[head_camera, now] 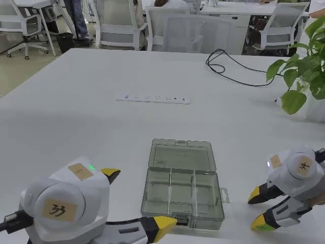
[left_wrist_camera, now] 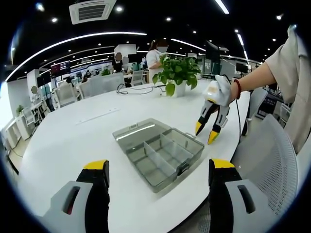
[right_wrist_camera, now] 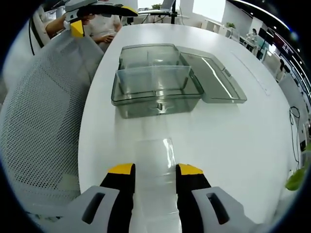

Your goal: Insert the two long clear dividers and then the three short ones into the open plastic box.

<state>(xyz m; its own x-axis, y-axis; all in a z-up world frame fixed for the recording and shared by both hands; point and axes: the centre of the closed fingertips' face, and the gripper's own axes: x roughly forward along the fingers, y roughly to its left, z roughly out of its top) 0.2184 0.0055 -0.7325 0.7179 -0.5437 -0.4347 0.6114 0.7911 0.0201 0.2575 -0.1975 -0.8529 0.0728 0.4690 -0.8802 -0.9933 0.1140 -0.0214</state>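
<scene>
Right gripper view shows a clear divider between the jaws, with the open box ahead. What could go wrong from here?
1. The clear divider is smooth, and the right hand-held gripper seems to pinch only its edges, so it may slip or tilt.
2. Two dividers already stand in the open plastic box; the new piece could knock them.
3. The left hand-held gripper is open and off the box, which sits near the edge of the table and might slide.

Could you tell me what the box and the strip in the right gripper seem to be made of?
Box: likely rigid plastic, grey-tinted and glossy; the table shows through its walls. Strip: likely clear plastic, glossy; the white table shows through and its edges glint.
</scene>
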